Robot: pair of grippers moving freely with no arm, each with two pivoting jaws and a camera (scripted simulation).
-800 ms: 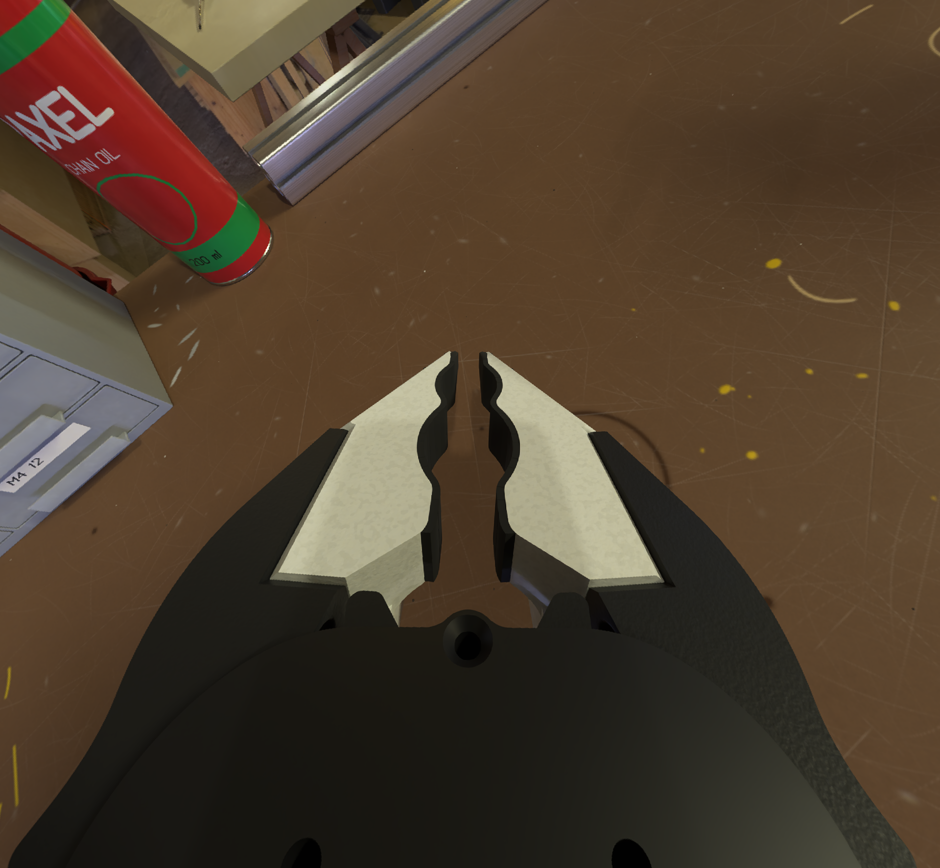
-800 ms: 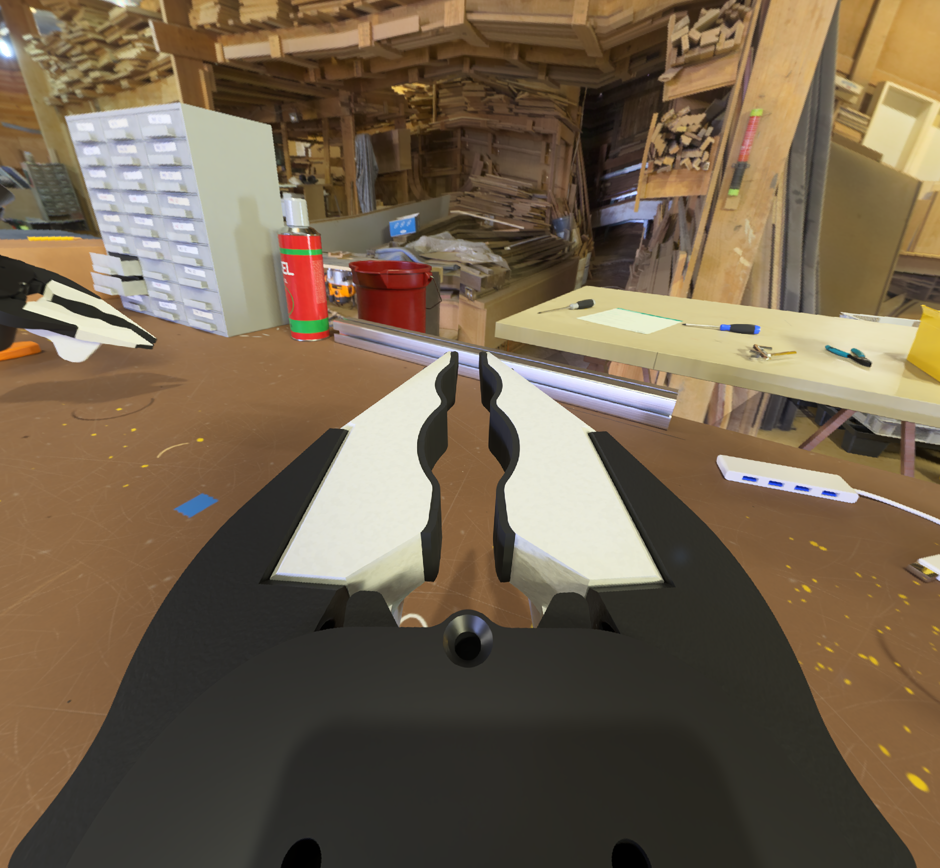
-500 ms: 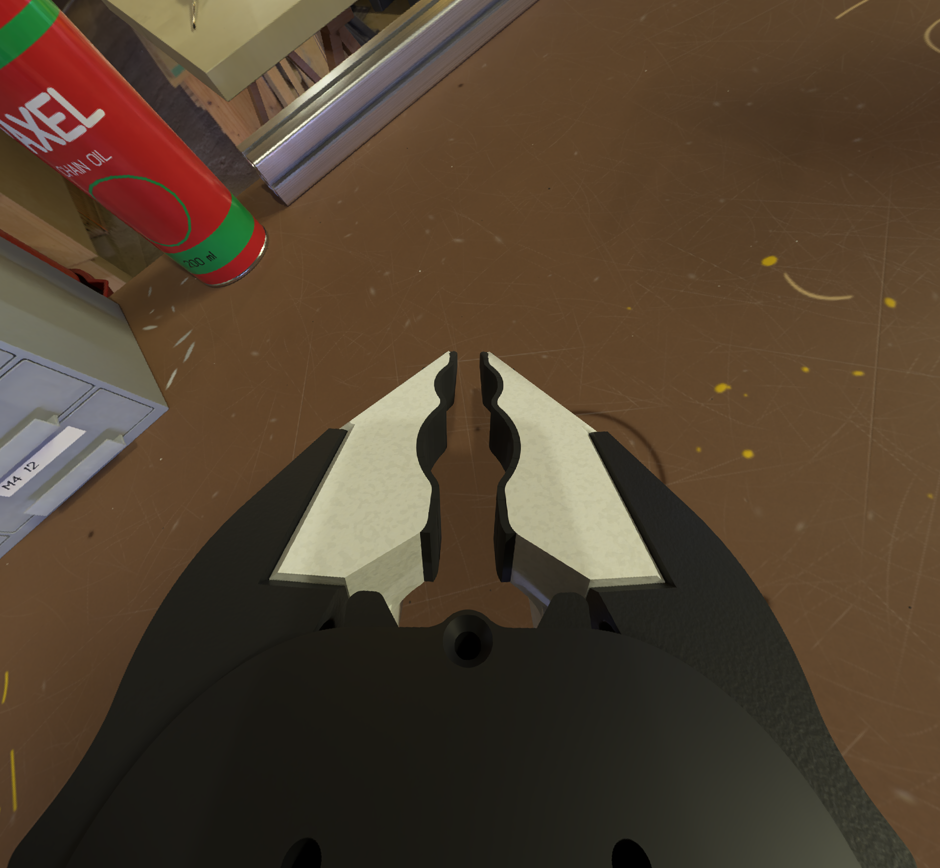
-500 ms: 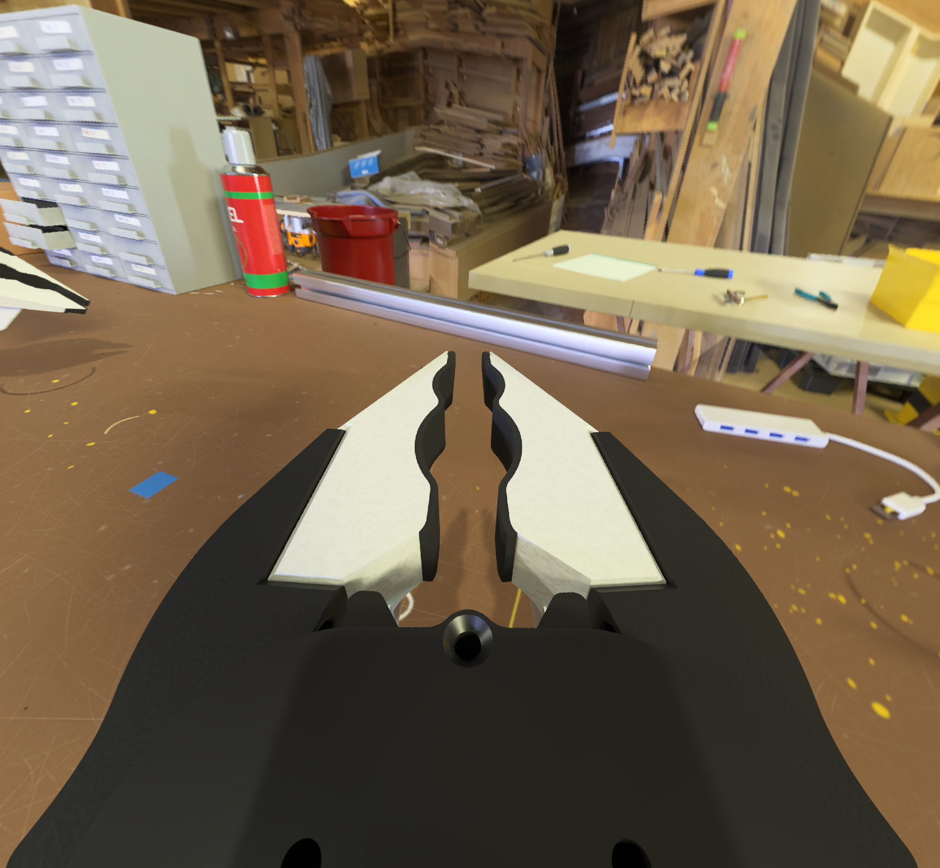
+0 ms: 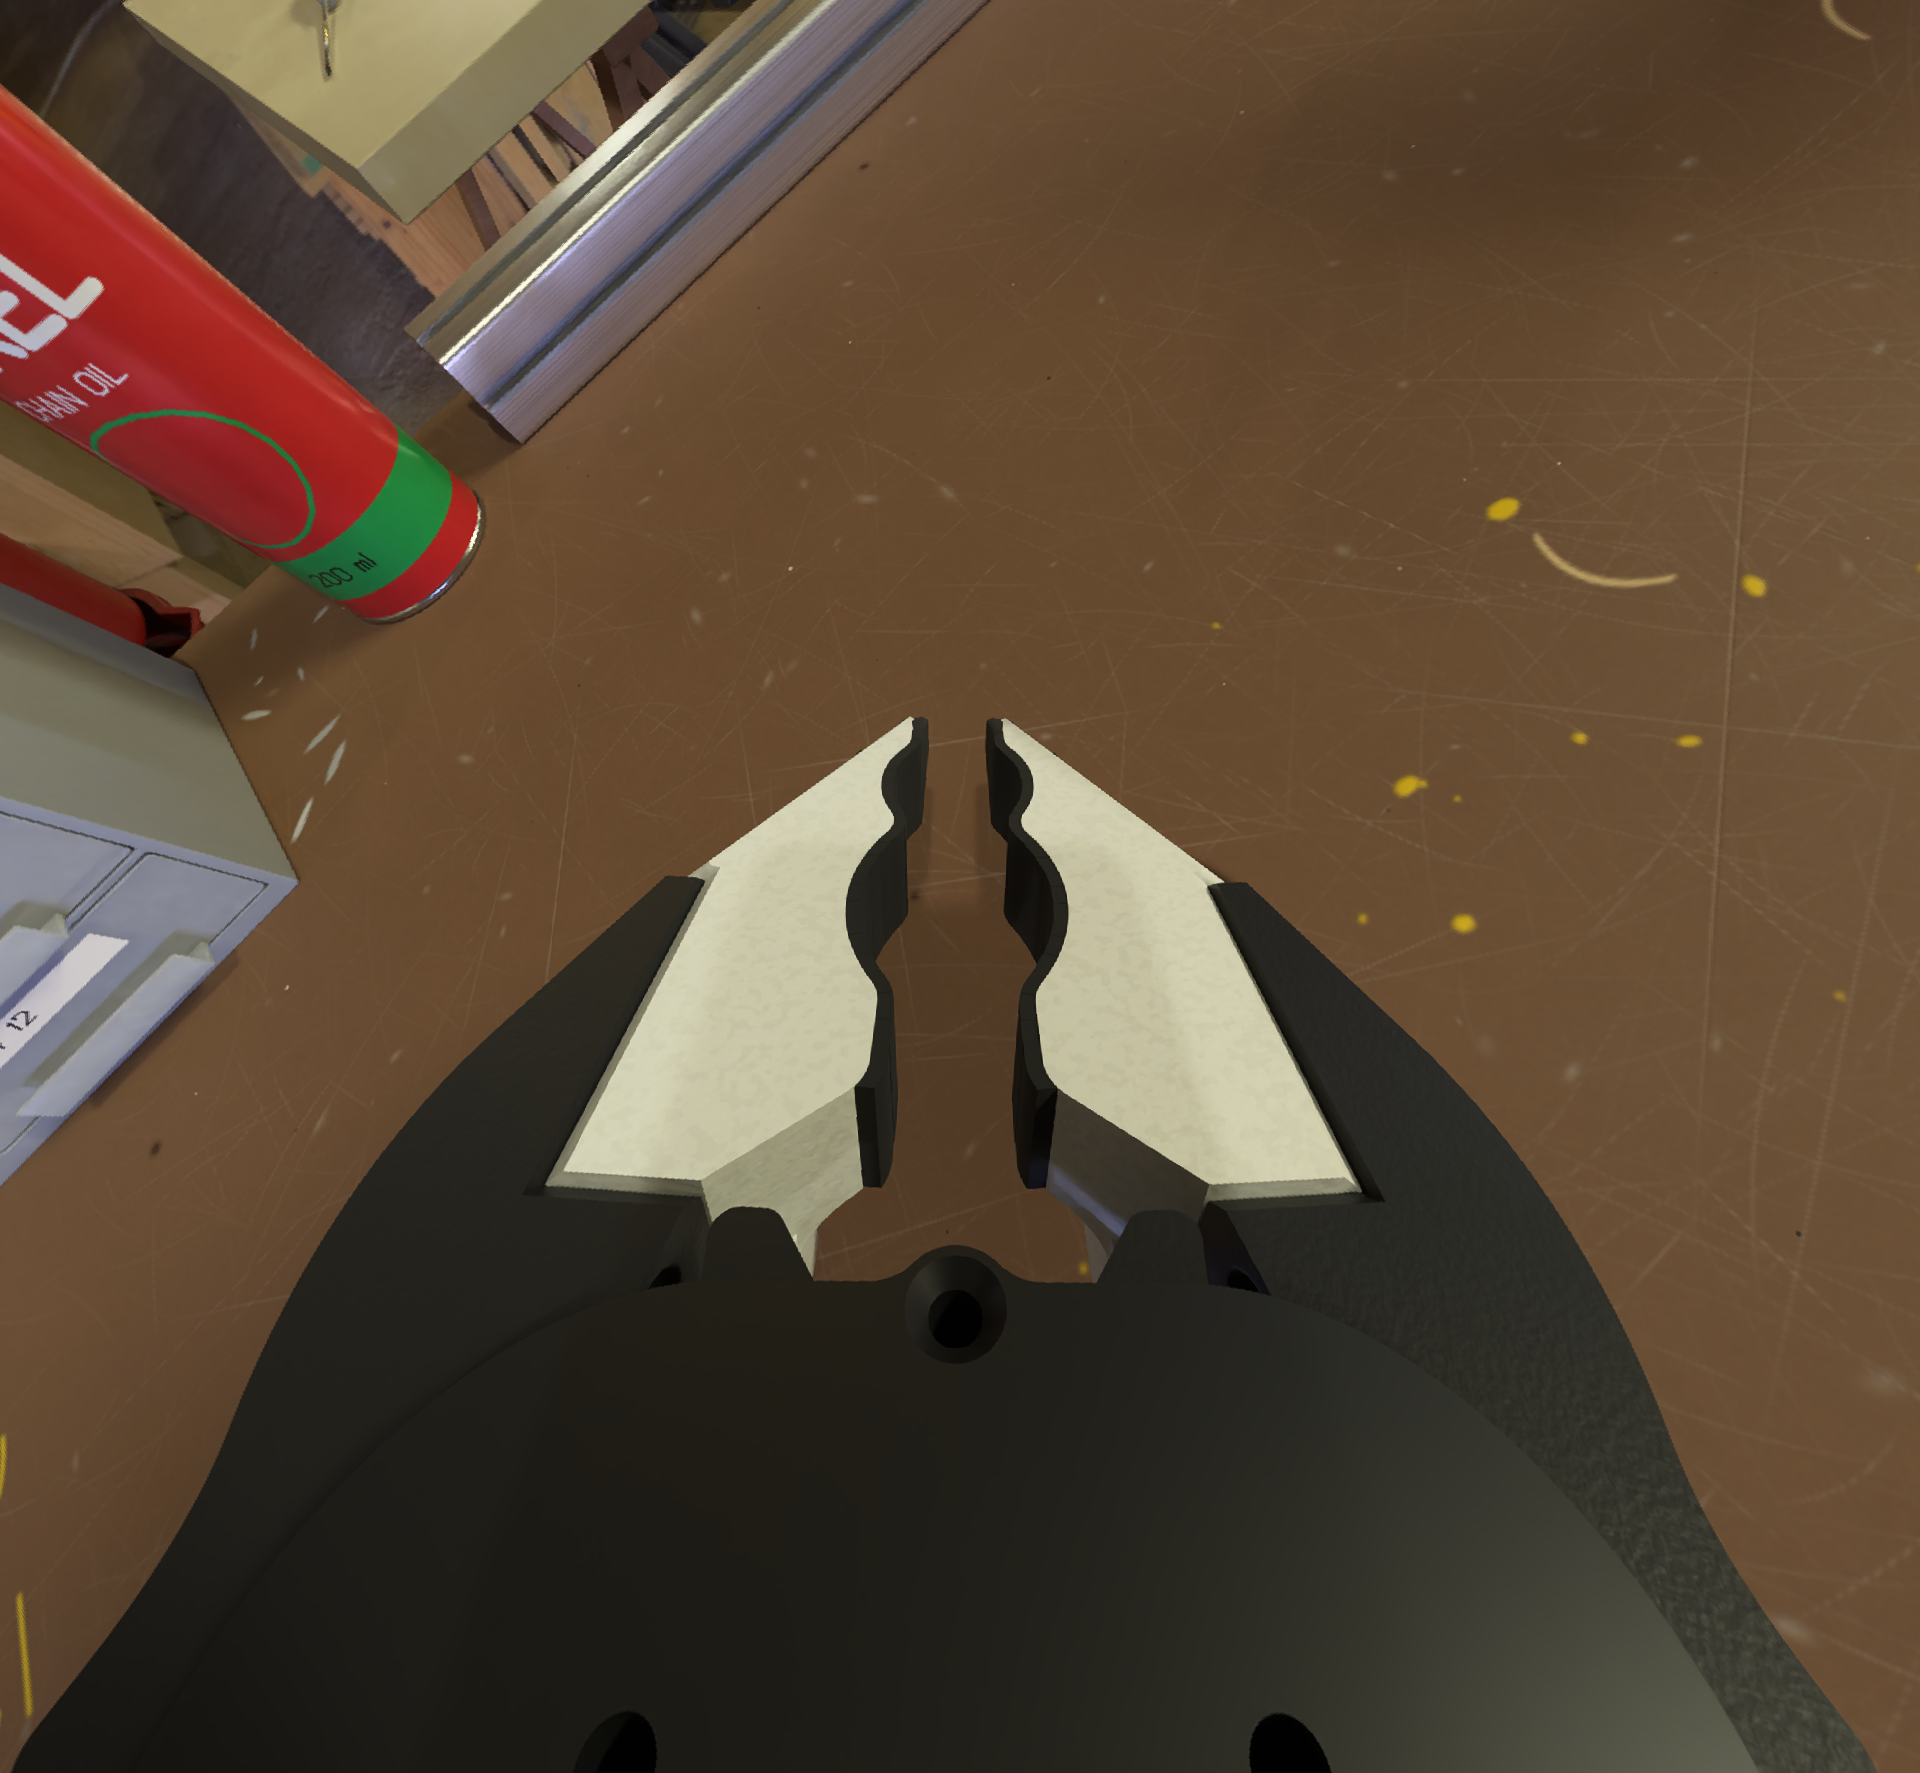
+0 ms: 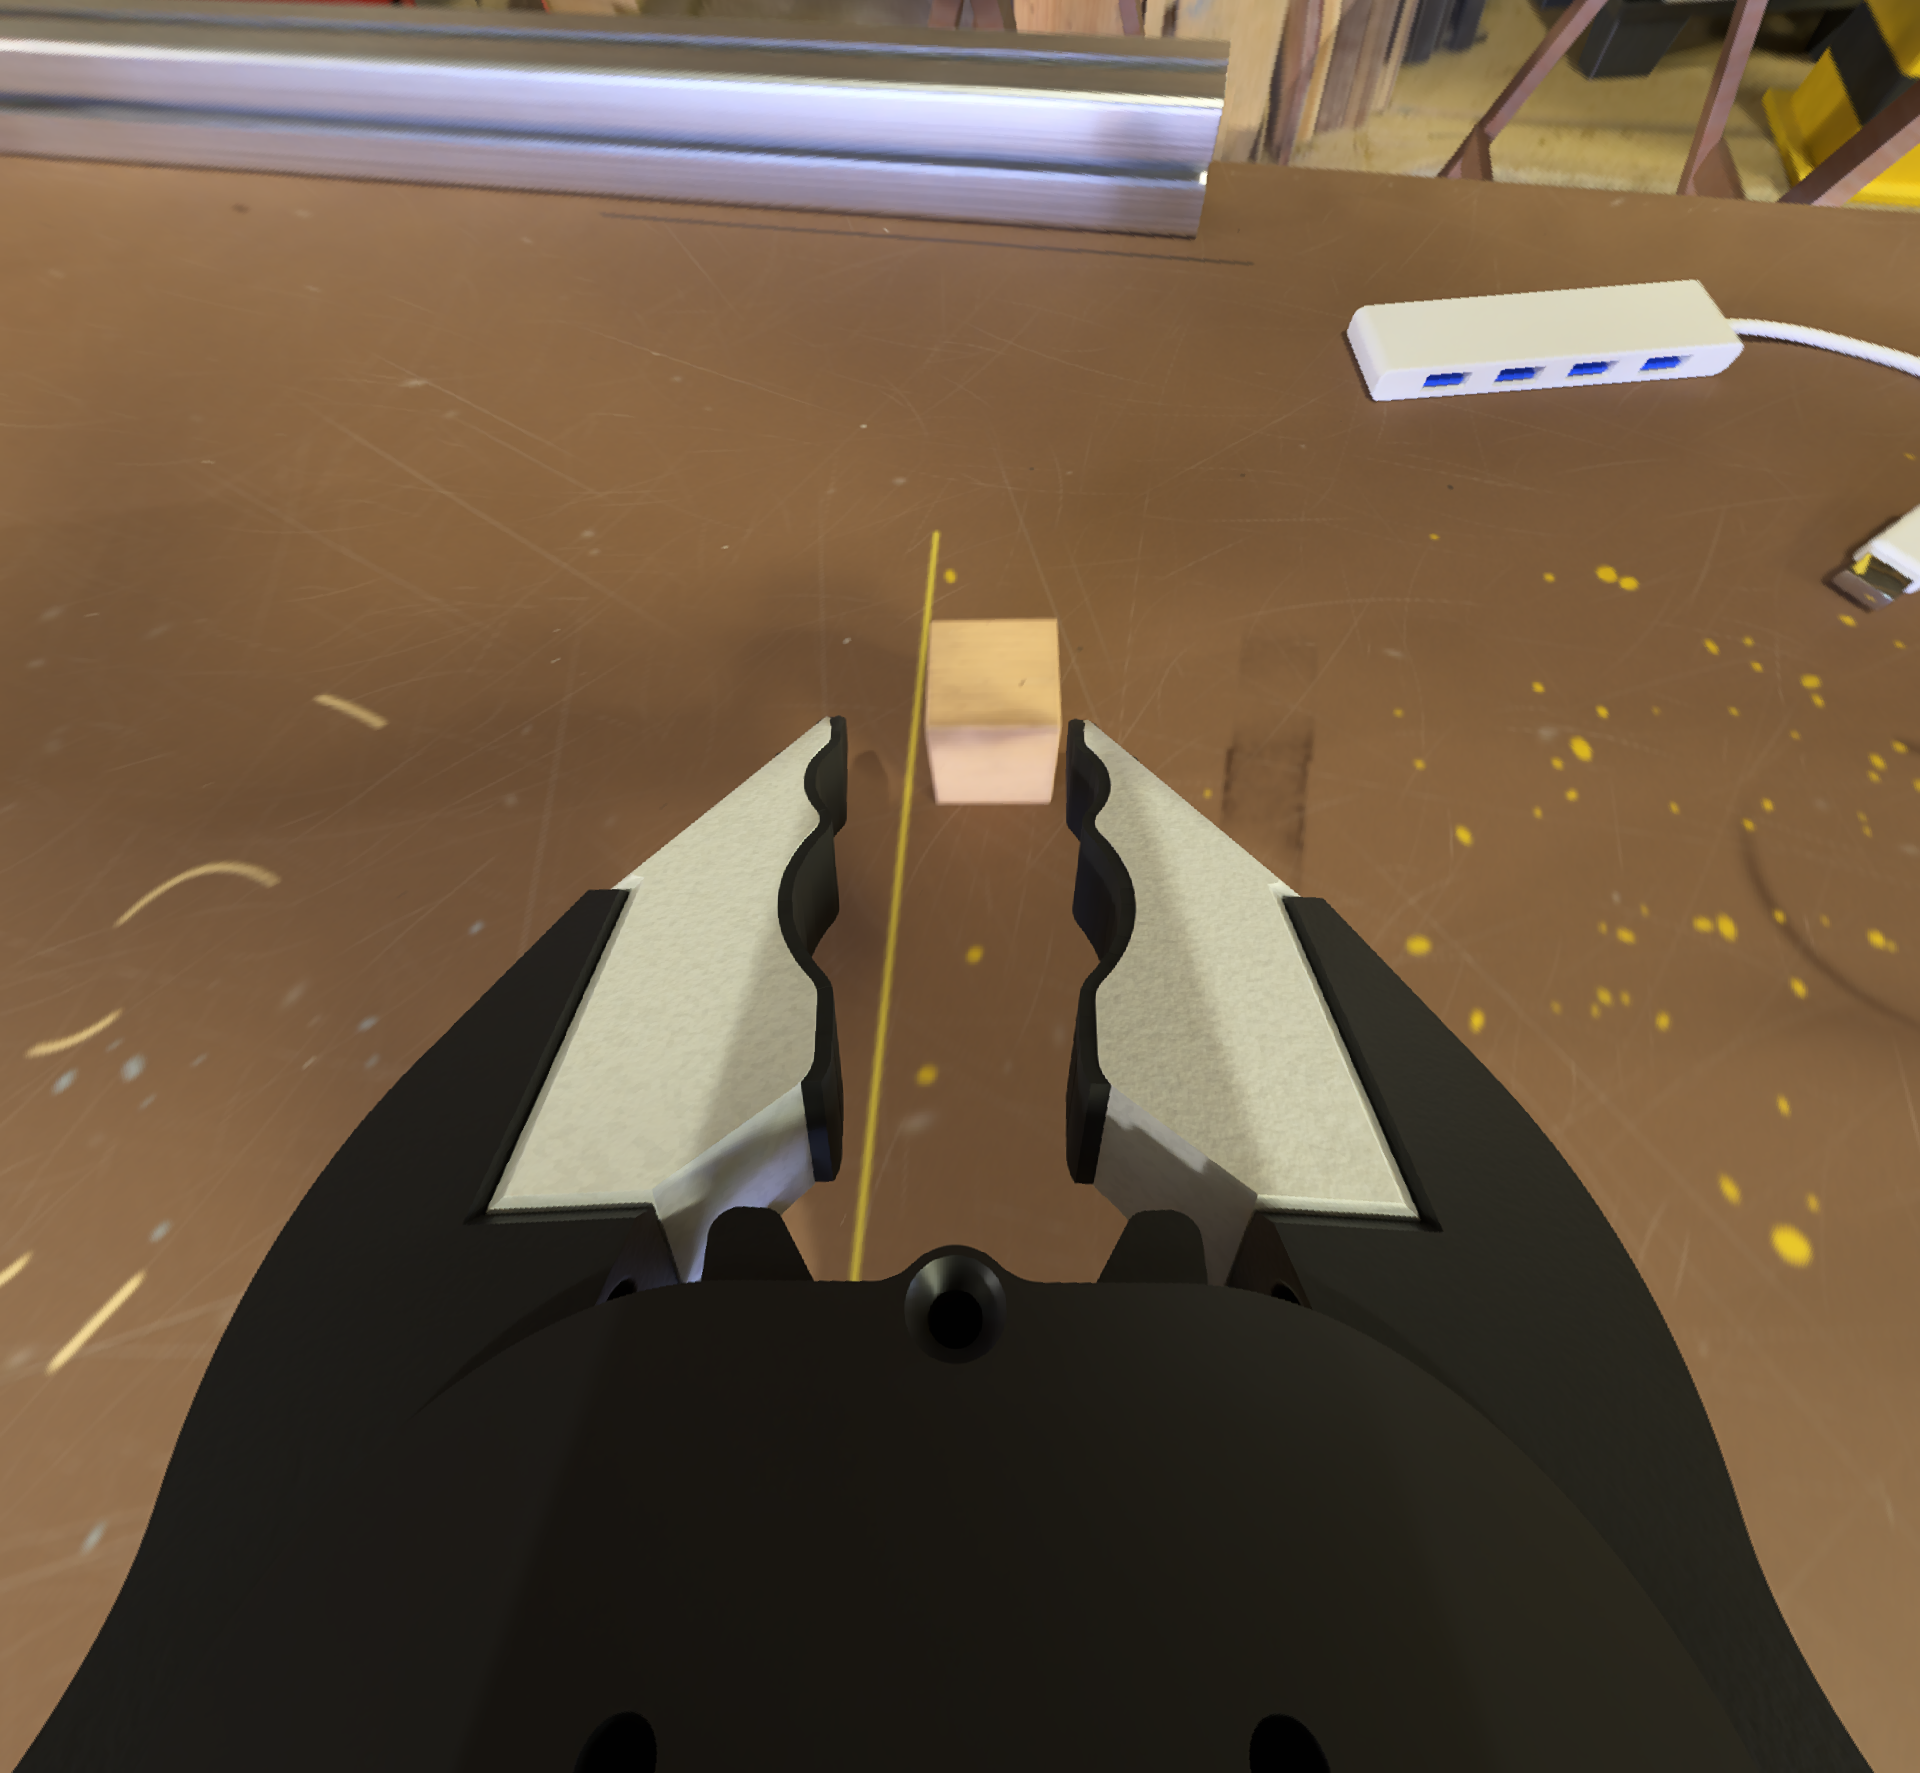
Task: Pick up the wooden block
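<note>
The right claw (image 6: pixel 956 736) now has its jaws spread well apart, where half a second ago they were nearly together, and it has tipped down from looking across the workshop to looking at the desk (image 6: pixel 520 528). The wooden block (image 6: pixel 992 710) sits on the desk just past the fingertips, in line with the gap and nearer the right-hand finger, not gripped; I cannot tell whether that fingertip touches it. A thin yellow line (image 6: pixel 899 892) runs along the desk between the fingers, just left of the block.

The left claw (image 5: pixel 956 736) holds nothing, its jaws close together with a narrow gap, much as before; its view has barely shifted.

The desk is brown, scratched and flecked with yellow spots. Beyond the block a long aluminium rail (image 6: pixel 623 113) lies across the far edge, with timber and trestle legs of the workshop behind. A white USB hub (image 6: pixel 1538 336) with blue ports lies well to the right. Near the left claw stand a red and green spray can (image 5: pixel 239 435), the grey drawer cabinet (image 5: pixel 114 871) and the end of the rail (image 5: pixel 727 134).
</note>
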